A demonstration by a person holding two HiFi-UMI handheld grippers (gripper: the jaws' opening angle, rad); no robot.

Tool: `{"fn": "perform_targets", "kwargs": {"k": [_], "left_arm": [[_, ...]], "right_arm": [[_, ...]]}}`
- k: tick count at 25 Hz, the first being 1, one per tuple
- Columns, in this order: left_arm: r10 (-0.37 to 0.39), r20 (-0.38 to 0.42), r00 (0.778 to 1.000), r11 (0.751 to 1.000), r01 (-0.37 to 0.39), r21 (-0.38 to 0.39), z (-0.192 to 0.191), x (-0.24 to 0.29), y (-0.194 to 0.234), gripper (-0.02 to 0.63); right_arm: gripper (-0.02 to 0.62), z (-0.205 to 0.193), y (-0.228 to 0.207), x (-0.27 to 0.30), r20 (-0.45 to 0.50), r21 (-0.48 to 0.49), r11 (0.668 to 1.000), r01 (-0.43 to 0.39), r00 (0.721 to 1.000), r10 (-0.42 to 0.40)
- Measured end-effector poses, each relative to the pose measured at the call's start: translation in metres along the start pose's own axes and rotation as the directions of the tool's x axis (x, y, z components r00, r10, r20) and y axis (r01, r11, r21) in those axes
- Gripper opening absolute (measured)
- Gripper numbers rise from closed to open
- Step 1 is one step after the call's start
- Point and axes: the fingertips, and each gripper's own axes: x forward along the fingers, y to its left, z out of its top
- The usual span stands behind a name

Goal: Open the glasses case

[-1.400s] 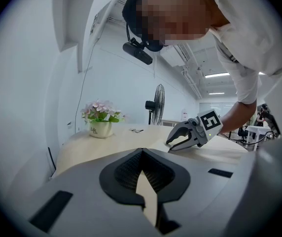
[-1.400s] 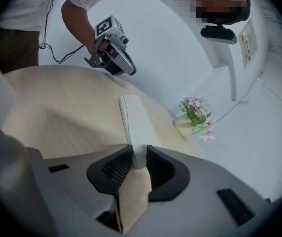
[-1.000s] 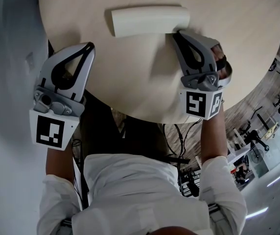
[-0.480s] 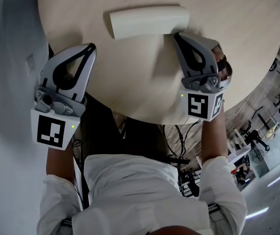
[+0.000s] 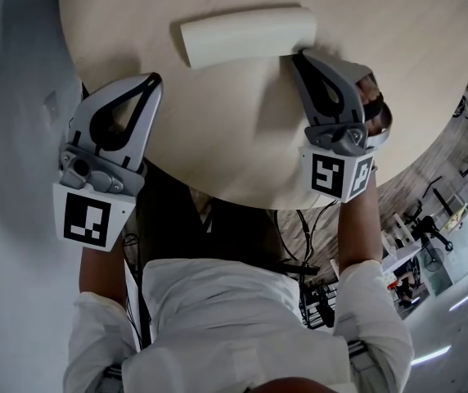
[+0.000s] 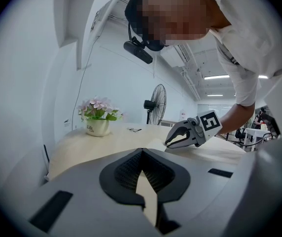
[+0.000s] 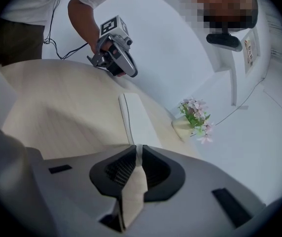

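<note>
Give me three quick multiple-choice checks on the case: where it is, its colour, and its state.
1. Where is the case?
A. On the table, by the right gripper
B. On the floor
C. On a chair

2. What colour is the case?
A. Black
B. Red
C. Cream

3. What state is the case in?
A. Lid raised
B. Closed
C. In two parts

Key:
1 A: the head view shows it lying just beyond that gripper's tip.
2 C: it looks pale cream in both views that show it.
3 B: its lid lies flat and shut.
</note>
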Motion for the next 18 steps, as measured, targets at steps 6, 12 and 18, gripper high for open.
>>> {"fn": "perform_targets", "kwargs": {"k": [6,12,18], "left_arm": [[0.0,-0.002,1.0,1.0,0.0,-0.001,-0.001,-0.001,0.0,0.011],[-0.001,0.005,1.0,1.0,0.001,-0.004,0.003,0.001,0.0,0.011],[0.005,0.008,1.0,1.0,-0.004,-0.013,0.003,0.0,0.001,0.011]], "right_arm": [[0.048,0.002,-0.002,-0.002,0.016,0.023,1.0,-0.001,1.0,0.0],[0.049,0.005,-0.009,-0.005,0.028,0.036,0.999,0.009,1.0,-0.01],[0.047,0.009,-0.027,-0.005,0.051,0.053,0.999,0.008,0.999,-0.011]]}}
